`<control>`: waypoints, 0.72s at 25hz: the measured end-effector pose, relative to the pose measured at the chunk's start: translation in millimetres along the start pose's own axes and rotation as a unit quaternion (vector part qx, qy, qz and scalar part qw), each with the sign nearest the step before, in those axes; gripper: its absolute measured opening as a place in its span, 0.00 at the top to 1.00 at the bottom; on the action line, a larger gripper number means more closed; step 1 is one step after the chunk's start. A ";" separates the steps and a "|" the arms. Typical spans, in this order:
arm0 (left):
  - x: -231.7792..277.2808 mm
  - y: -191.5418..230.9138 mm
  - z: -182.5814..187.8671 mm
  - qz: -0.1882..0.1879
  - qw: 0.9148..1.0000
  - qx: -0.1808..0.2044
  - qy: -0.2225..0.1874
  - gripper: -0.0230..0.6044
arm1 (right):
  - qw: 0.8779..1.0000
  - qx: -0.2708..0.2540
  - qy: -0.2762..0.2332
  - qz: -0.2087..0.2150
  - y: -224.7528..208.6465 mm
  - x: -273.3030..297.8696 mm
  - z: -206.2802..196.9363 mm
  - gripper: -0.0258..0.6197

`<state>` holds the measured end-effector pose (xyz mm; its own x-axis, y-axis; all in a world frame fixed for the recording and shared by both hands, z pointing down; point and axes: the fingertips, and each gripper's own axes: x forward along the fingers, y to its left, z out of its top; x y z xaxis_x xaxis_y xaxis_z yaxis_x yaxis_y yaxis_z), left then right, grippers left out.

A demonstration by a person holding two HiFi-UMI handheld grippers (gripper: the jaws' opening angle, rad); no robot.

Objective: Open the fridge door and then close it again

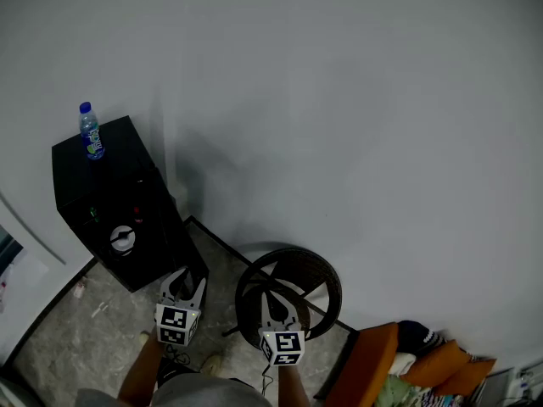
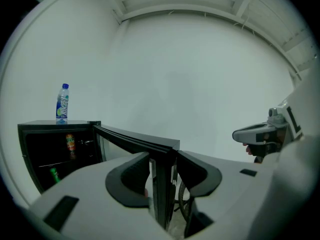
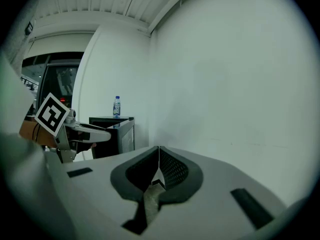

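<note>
A black mini fridge [image 1: 93, 164] stands against the white wall with a blue-capped bottle [image 1: 90, 131] on top. Its door [image 2: 135, 139] is swung open, and cans show on the shelves inside [image 2: 70, 143]. My left gripper [image 2: 162, 166] is open. The door's free edge stands between its jaws, with a thin gap on each side. In the head view the left gripper [image 1: 184, 280] sits right at the door [image 1: 188, 248]. My right gripper [image 3: 159, 156] is shut and holds nothing. It points toward the wall, to the right of the fridge [image 3: 112, 131].
A round dark wicker stool [image 1: 288, 287] stands under the right gripper [image 1: 280, 299]. An orange chair [image 1: 373, 363] piled with clothes is at the lower right. The marble floor [image 1: 85, 329] stretches in front of the fridge. A glass doorway [image 3: 60, 84] lies to the left.
</note>
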<state>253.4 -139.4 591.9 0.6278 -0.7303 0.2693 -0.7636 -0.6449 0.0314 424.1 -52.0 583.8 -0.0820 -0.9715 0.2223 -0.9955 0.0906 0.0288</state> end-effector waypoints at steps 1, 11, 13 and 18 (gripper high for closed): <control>2.4 -1.7 0.5 -0.002 1.000 0.000 0.001 0.69 | 1.000 0.001 0.000 -0.004 -3.2 -1.1 -0.7 0.92; 21.7 -13.3 3.3 -0.015 1.000 -0.001 0.002 0.71 | 1.000 0.007 0.000 -0.026 -22.4 -9.2 -3.3 0.92; 24.3 -15.3 4.0 -0.017 1.000 0.000 0.000 0.71 | 1.000 0.007 -0.001 -0.028 -24.9 -10.8 -3.0 0.92; 25.7 -17.2 4.3 -0.018 1.000 -0.002 -0.001 0.71 | 1.000 0.006 -0.003 -0.031 -25.4 -13.9 -2.0 0.92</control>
<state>283.3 -148.1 594.1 0.6552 -0.7074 0.2651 -0.7412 -0.6698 0.0448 450.6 -40.3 581.9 -0.0207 -0.9763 0.2153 -0.9992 0.0279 0.0304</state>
